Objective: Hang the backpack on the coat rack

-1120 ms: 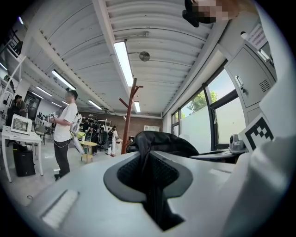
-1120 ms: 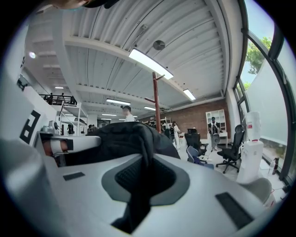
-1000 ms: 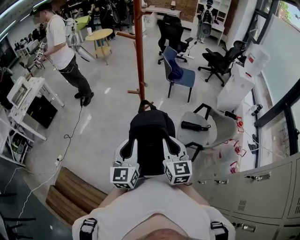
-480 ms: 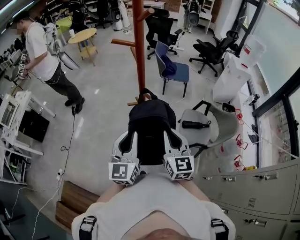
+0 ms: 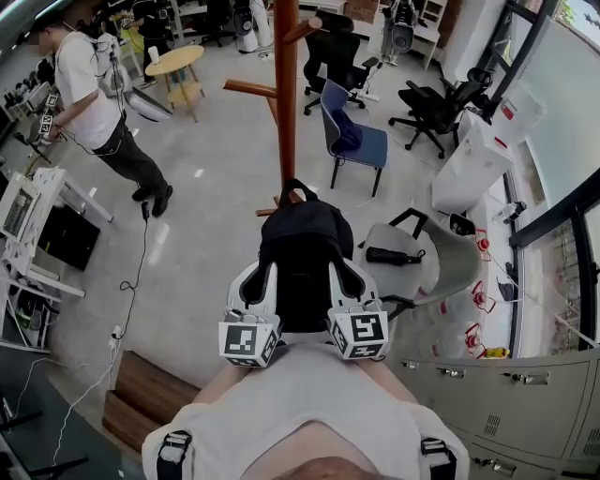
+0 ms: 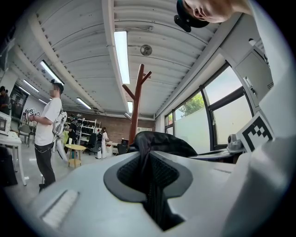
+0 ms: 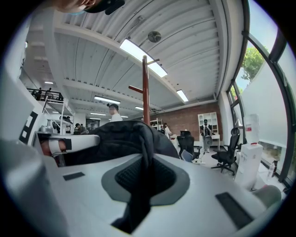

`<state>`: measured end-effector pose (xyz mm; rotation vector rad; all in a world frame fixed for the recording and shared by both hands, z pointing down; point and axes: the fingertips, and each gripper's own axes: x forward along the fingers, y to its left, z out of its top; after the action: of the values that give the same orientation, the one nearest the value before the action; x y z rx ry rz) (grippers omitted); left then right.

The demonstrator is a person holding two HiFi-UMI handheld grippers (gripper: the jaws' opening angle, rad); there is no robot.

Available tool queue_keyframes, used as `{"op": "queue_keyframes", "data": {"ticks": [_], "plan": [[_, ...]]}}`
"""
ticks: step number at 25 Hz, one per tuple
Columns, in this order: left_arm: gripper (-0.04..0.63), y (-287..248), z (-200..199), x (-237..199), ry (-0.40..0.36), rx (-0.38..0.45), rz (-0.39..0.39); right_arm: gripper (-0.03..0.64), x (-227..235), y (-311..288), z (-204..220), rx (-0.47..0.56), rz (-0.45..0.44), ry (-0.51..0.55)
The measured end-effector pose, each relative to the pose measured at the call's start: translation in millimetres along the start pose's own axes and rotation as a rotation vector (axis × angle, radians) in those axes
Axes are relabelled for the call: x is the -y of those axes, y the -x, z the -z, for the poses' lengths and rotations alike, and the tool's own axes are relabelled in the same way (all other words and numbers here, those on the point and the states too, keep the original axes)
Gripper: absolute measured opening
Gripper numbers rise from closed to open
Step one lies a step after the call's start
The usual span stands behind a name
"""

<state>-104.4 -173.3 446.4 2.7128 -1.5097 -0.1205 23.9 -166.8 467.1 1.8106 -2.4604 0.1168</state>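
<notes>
- Left gripper (image 5: pixel 255 281): jaws nearly together, pinched on black fabric of the backpack (image 5: pixel 305 246). The left gripper view shows a dark strap or fold running down the slot between them.
- Right gripper (image 5: pixel 349 281): the same. The gap is narrow, and the jaws are clamped on a dark fold at the pack's other side.
- The backpack is carried between the two grippers, off the floor, with its bulk ahead of both sets of jaws.
- Its top handle loop (image 5: pixel 296 187) sticks out at the far end, beyond the jaws.
- The coat rack (image 5: pixel 286 103) stands straight ahead of the jaws, past the pack. From above you cannot tell how much gap is left.
- A side peg (image 5: pixel 251 88) juts from the pole toward the left jaws' side. A higher peg (image 5: pixel 302 28) angles toward the right jaws' side.
- Judgement: this is the approach, and the hanging is not yet begun.
- To do it well, hold both grips level so the pack does not twist, and keep the handle loop leading.
- Pick one peg early. The side peg looks the easier reach.
- Bring the loop up above the peg tip, slide it over, then lower until the peg takes the weight.
- Let go only once the loop sits well back on the peg, one gripper at a time.
- Watch the blue chair (image 5: pixel 361 141) beyond the right jaws, and do not nudge the pole.
</notes>
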Motion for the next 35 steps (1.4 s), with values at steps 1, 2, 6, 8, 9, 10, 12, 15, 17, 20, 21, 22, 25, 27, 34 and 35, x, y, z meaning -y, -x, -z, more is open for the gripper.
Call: {"op": "queue_keyframes", "data": {"ticks": [1,2,6,8,9,10,12,15,17,20,21,22,25,27,34,35], "plan": [[0.046,-0.7,0.7,2.3,0.002,-0.003,-0.011,0.041,2.7,-0.3,0.4,-0.005,-0.011,0.001],[0.046,-1.0,1.7,4.9,0.004,-0.006,-0.023,0.040,5.2,-0.3,1.1,-0.010,-0.024,0.002],[0.046,-5.0,6.6,12.0,0.007,-0.015,-0.069,0.041,14.8,-2.7,4.2,-0.019,-0.072,0.004],[0.046,-8.0,8.9,14.8,0.011,-0.021,-0.083,0.041,19.7,-4.5,6.4,-0.025,-0.090,0.002],[0.046,-9.0,10.4,15.7,0.012,-0.026,-0.090,0.041,21.3,-5.7,8.0,-0.029,-0.098,0.000],[0.046,-9.8,11.9,16.1,0.012,-0.031,-0.098,0.040,22.4,-7.1,9.5,-0.033,-0.106,-0.002],[0.047,-10.8,14.9,16.1,0.010,-0.040,-0.113,0.041,23.8,-10.0,12.5,-0.040,-0.120,-0.004],[0.048,-12.4,18.2,16.3,0.006,-0.051,-0.130,0.041,25.5,-13.5,16.2,-0.049,-0.138,-0.005],[0.048,-13.2,20.5,16.0,0.006,-0.060,-0.138,0.041,26.3,-15.8,19.0,-0.056,-0.147,-0.008],[0.048,-14.0,24.9,16.1,0.007,-0.071,-0.146,0.041,27.5,-18.8,24.2,-0.072,-0.158,-0.010],[0.048,-14.1,26.7,16.7,0.007,-0.074,-0.147,0.041,28.1,-19.1,26.2,-0.076,-0.161,-0.011],[0.048,-14.2,28.9,17.4,0.007,-0.079,-0.148,0.041,28.7,-19.3,28.6,-0.082,-0.163,-0.011],[0.048,-13.3,37.7,18.8,0.015,-0.101,-0.156,0.041,29.8,-19.7,37.6,-0.105,-0.171,-0.015],[0.048,-12.7,45.3,18.9,0.025,-0.117,-0.163,0.041,30.3,-20.9,45.7,-0.125,-0.178,-0.018],[0.048,-17.9,75.4,8.3,0.083,-0.193,-0.188,0.041,30.5,-35.1,72.1,-0.205,-0.199,-0.017],[0.048,-18.3,79.6,7.4,0.087,-0.202,-0.189,0.041,30.5,-36.2,76.1,-0.214,-0.202,-0.017]]}}
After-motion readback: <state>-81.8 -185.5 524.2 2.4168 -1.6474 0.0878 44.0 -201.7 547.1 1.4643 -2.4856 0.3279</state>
